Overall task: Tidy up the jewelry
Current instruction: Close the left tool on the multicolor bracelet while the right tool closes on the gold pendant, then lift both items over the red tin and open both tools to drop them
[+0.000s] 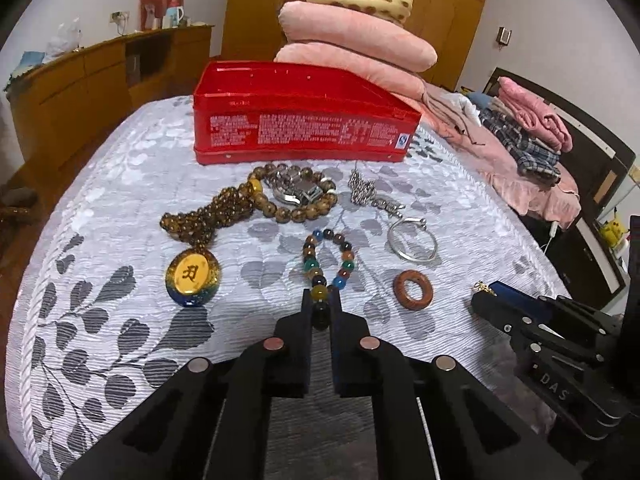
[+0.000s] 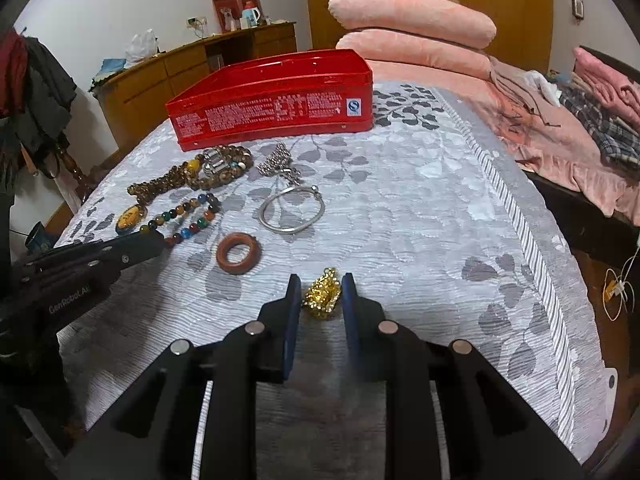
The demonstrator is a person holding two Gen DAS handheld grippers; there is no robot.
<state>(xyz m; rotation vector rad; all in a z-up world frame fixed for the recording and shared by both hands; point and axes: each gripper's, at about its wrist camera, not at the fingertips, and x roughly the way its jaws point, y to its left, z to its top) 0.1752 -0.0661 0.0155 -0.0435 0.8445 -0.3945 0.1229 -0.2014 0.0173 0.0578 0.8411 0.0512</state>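
Note:
On the grey leaf-patterned bedspread (image 1: 120, 208) lies a bracelet of many-coloured beads (image 1: 345, 258). My left gripper (image 1: 321, 300) is shut on its near end, with a yellow and a dark bead between the pads. My right gripper (image 2: 321, 286) is shut on a small clump of gold chain (image 2: 322, 294) low over the spread. A wooden ring (image 2: 239, 254), a silver bangle (image 2: 290, 212), a silver chain (image 1: 362, 190), a brown bead necklace with a round yellow pendant (image 1: 192, 276) and a brown bead bracelet (image 1: 296, 210) lie before the open red tin (image 1: 304, 120).
Folded pink blankets (image 1: 360, 36) are stacked behind the tin. Loose clothes (image 1: 528, 136) are heaped along the right side of the bed. A wooden cabinet (image 1: 100, 76) stands at the left wall. The bed's edge drops off to the right (image 2: 560, 240).

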